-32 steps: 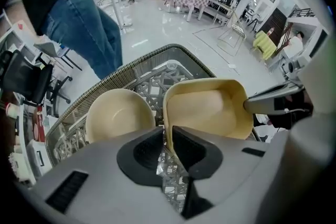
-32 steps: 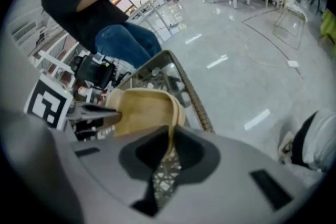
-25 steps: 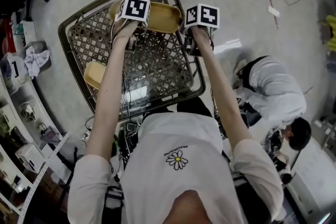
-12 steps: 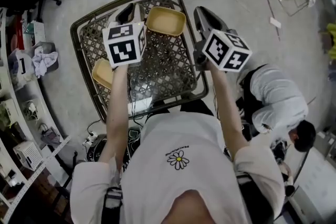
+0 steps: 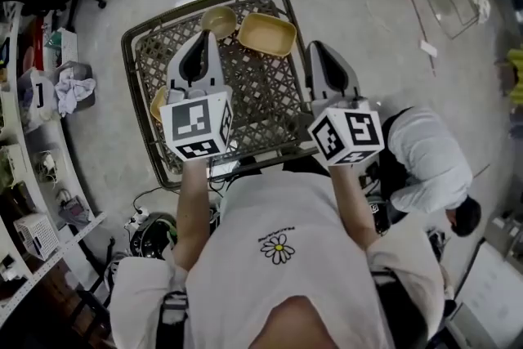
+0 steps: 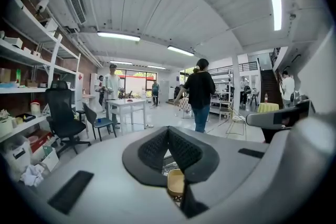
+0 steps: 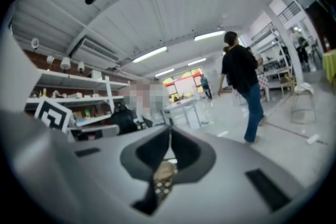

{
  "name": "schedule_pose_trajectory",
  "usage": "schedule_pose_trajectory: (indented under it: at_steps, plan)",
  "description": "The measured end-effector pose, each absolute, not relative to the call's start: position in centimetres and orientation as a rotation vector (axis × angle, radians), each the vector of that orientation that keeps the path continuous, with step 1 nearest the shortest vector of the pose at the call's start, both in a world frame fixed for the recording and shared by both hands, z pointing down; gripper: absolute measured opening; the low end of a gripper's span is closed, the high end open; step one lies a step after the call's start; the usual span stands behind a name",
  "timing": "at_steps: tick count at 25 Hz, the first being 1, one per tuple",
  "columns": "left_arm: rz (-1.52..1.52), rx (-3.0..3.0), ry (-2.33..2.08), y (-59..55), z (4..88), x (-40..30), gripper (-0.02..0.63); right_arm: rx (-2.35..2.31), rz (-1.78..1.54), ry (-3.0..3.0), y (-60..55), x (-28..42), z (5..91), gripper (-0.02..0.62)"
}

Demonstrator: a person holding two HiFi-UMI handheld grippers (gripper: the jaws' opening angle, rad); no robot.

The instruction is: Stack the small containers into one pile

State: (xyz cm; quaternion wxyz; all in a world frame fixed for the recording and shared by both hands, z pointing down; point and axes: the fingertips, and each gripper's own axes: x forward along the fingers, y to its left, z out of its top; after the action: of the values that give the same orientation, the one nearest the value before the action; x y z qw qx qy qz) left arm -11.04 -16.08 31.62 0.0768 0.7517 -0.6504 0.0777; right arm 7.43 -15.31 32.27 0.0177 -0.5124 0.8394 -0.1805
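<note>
Both forearms reach straight ahead, holding the left tongs (image 5: pixel 204 41) and right tongs (image 5: pixel 321 51) side by side and nearly level above the lattice table (image 5: pixel 261 106). Only the head view shows the pieces: a round bowl (image 5: pixel 218 20) just past the left tip, a rectangular tan container (image 5: pixel 267 33) ahead between the two tips, and another tan container (image 5: pixel 156 105) peeking beside the left marker cube (image 5: pixel 196 125). The gripper views look out across the room at a person in black (image 6: pixel 200 93). Both pairs of jaws have just closed tip to tip, with nothing between them.
</note>
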Motion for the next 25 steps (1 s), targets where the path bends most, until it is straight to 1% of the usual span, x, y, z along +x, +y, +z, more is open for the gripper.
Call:
schedule_pose_trajectory:
  at_steps: [5,11,16,17,18,19,22,25]
  plan:
    - [0.273,2.238,-1.946,-15.0,31.4,-14.1,0.026,-1.508,-0.737,2.573,-13.9,5.8,32.9,0.035]
    - [0.547,2.179,-1.904,-13.2,34.7,-21.2,0.028,-1.385,-0.992,2.574,-10.9,0.5,35.7,0.037]
    - [0.762,2.044,-1.79,-10.9,41.2,-27.9,0.035,-1.267,-1.211,2.627,-7.7,-6.4,40.1,0.038]
    - [0.81,2.025,-1.741,-10.3,42.8,-28.7,0.058,-1.241,-1.28,2.627,-7.0,-7.9,41.3,0.041]
    - [0.86,2.008,-1.682,-9.7,44.6,-29.4,0.1,-1.215,-1.348,2.631,-6.2,-9.4,42.6,0.052]
    - [0.91,1.988,-1.623,-9.0,46.4,-30.0,0.11,-1.189,-1.42,2.638,-5.4,-10.9,44.0,0.071]
    - [1.066,1.912,-1.472,-7.1,52.2,-31.9,0.11,-1.14,-1.643,2.643,-2.9,-15.0,48.8,0.107]
    - [1.18,1.852,-1.357,-5.8,56.7,-33.6,0.11,-1.159,-1.859,2.604,-0.8,-17.6,53.7,0.126]
